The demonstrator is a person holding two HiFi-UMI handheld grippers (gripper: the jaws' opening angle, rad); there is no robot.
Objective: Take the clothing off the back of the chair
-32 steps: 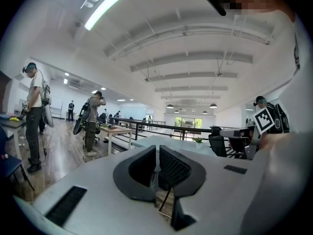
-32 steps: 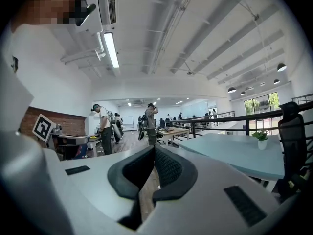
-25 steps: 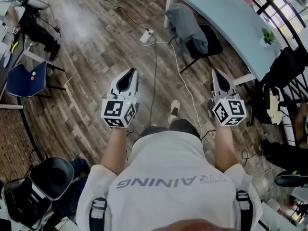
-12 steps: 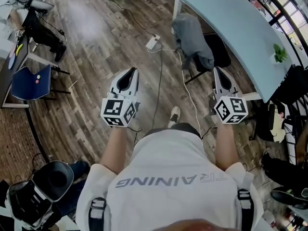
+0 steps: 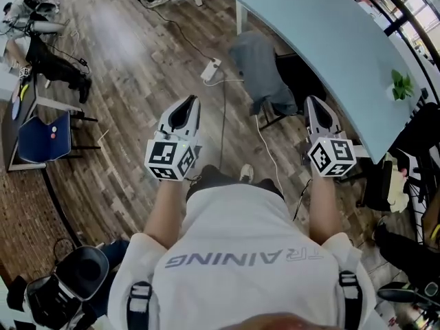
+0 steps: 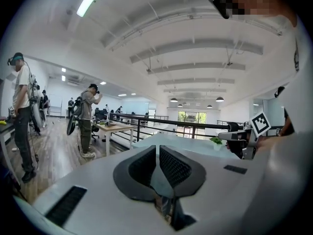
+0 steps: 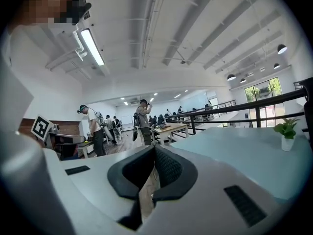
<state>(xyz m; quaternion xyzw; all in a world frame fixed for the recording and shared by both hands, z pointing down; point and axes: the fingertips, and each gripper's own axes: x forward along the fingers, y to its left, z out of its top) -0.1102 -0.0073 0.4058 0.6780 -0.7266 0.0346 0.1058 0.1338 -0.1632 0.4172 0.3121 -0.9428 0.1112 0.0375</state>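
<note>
Nothing is done yet. The grey clothing [image 5: 260, 71] hangs over the back of the chair [image 5: 306, 81] by the table [image 5: 330, 40], ahead of you. Your left gripper [image 5: 185, 104] and right gripper [image 5: 315, 106] are both closed and empty, apart from it — reaching, gripping and lifting are all left to do.

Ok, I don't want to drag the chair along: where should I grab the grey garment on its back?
Take the grey garment by its fold atop the chair back, probably from the open floor side: it hangs draped there, and the table closes off the seat side.
</note>
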